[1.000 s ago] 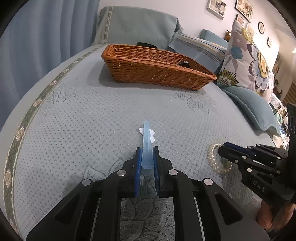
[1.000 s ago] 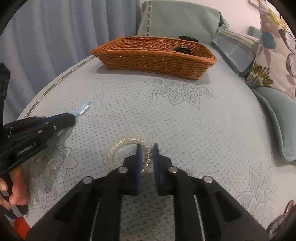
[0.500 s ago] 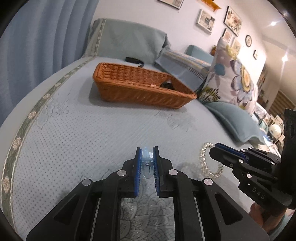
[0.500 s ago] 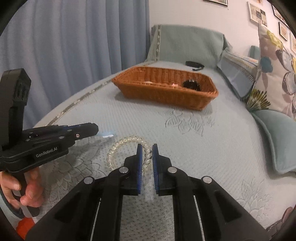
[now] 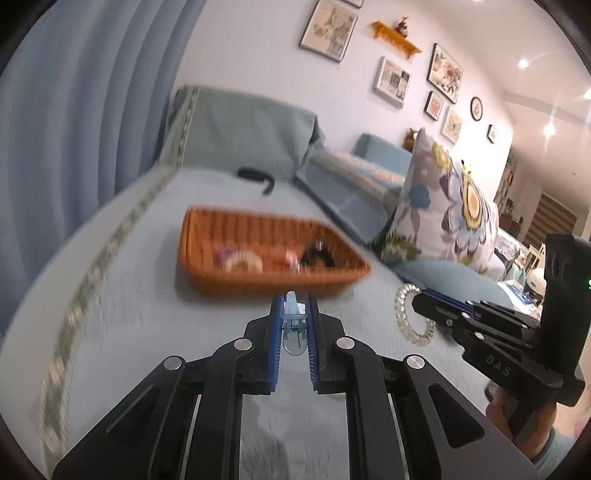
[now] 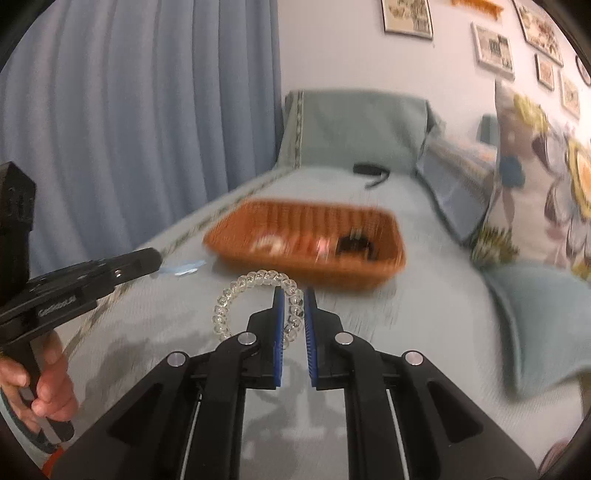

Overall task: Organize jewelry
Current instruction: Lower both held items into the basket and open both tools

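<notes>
Black grippers point(image 5: 294, 306), blue ribbed pads point(image 6: 279, 332), silver screws point(image 5: 243, 344)

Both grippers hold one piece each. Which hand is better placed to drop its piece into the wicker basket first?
Left, by a small margin. The left gripper holds the blue hair clip with the basket straight ahead. The right gripper, shut on the clear bead bracelet, stands equally lifted, slightly farther away.

You are working in a home, in a bedroom or living room. A wide cushioned surface under a pale blue-green quilted cover point(image 5: 122, 302) fills the foreground, backed by a matching cushion point(image 5: 251, 129) and a floral pillow point(image 5: 443, 206). Blue curtains point(image 6: 129, 110) hang at left; framed pictures point(image 5: 328, 26), a small shelf point(image 5: 397, 35) and a round clock point(image 5: 476, 108) decorate the wall.
</notes>
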